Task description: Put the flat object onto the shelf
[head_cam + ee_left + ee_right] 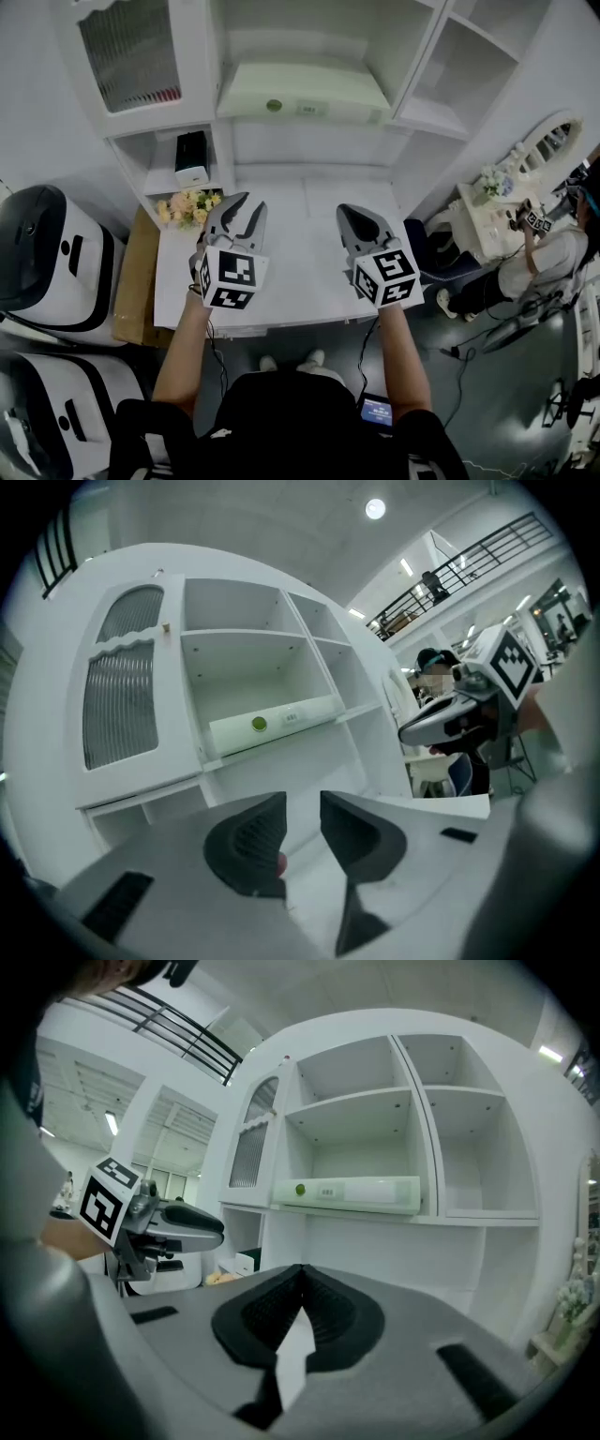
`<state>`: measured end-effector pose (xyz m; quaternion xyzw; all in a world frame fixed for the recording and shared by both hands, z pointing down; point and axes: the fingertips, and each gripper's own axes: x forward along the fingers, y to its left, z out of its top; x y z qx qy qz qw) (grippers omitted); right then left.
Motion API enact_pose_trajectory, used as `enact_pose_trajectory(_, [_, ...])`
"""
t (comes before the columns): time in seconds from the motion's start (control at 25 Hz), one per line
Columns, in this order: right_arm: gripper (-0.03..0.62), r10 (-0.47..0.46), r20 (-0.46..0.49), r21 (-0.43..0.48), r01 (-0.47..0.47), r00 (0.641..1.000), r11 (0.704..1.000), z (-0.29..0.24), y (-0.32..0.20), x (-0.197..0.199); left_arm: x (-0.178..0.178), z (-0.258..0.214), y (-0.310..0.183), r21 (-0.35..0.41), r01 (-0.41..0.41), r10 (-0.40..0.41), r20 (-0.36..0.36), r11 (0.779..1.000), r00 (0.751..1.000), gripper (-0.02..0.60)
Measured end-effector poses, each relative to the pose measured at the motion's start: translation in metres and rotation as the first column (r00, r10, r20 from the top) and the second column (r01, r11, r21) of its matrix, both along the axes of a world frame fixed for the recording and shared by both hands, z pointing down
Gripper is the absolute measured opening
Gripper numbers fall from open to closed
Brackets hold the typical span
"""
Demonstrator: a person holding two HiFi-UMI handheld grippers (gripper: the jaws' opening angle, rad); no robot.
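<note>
The pale green, flat rectangular plastic panel (pixel 300 94) already lies on a shelf of the white cabinet (pixel 419 56), ahead of and above both tools. It looks light, stiff and smooth, so it is best pinched across its thin front edge. The left hand-held gripper (pixel 302 803) stands slightly open and empty. The right hand-held gripper (pixel 300 1274) is closed on nothing.

1. A white table (pixel 300 272) is set against a white shelf unit (pixel 427 117).
2. Flowers (pixel 187 206) are laid at the table's rear left corner.
3. A flat pale-green object (pixel 300 92) is carried on the unit's middle shelf, and a black-and-white box (pixel 191 159) in its lower left compartment.
</note>
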<state>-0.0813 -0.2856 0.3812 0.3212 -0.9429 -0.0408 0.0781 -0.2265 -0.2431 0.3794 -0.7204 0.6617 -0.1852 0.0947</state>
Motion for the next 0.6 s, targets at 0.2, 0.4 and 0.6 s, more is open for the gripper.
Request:
enact_pose_trajectory(0.2, [-0.014,0.025,0.0,0.02,-0.025,1.0,1.0,-0.003,0.011,-0.003,-0.004,0.001,0.012,0.046,0.004,0.001,-0.101,0.999,0.995,0.036])
enact_pose_trajectory(0.4, [-0.014,0.028,-0.018,0.05,-0.028,0.999,0.998,-0.012,0.018,-0.003,0.0,-0.006,0.021,0.088,-0.012,0.025,-0.148,0.996,0.989,0.02])
enact_pose_trajectory(0.6, [-0.014,0.03,-0.007,0.054,-0.029,1.0,0.998,-0.016,0.026,0.0,0.009,-0.006,0.031,0.088,-0.025,0.037,-0.143,0.996,0.989,0.018])
